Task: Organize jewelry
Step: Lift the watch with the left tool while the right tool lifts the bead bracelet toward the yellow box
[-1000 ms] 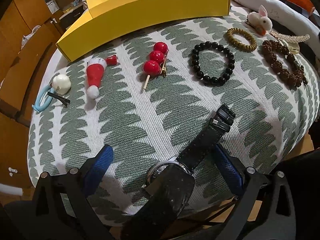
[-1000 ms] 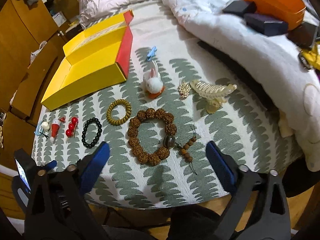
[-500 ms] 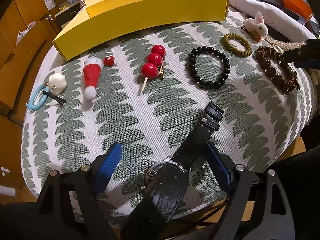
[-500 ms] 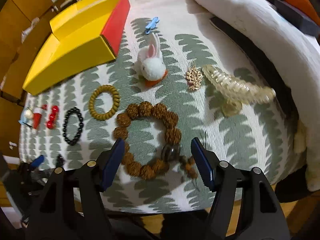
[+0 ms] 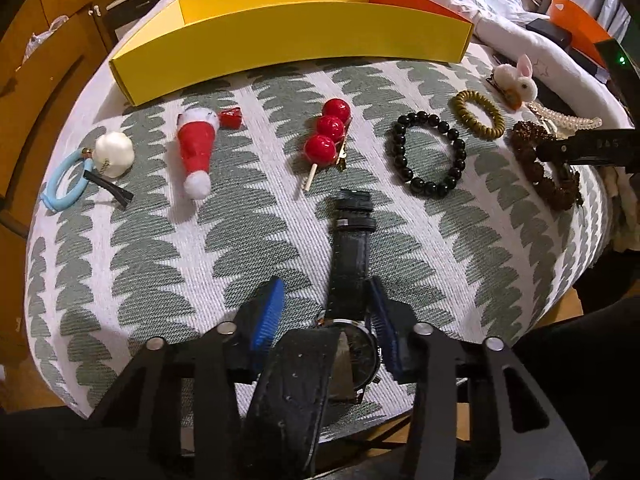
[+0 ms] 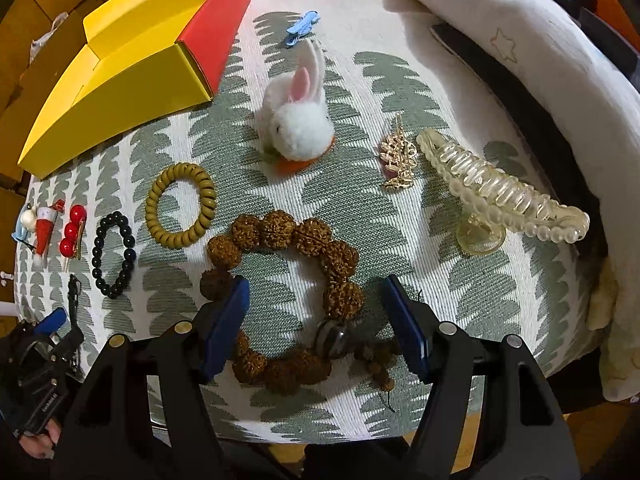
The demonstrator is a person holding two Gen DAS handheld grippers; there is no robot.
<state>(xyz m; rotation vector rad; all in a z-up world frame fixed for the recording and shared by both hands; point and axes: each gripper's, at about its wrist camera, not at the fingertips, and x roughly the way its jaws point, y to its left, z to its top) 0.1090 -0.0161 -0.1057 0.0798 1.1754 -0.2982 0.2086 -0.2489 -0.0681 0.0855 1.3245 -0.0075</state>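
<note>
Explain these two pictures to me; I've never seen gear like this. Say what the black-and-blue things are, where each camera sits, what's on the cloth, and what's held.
No robot: a person holds hand tongs, each with a camera looking along its blue fingers. The left view shows the left tongs, whose jaws have just been closing around a watch; a firm grip isn't clear. The right view shows the right tongs open over a brown bracelet. Also on the cloth: black beads, a bunny clip, a claw clip and a yellow box.
</note>
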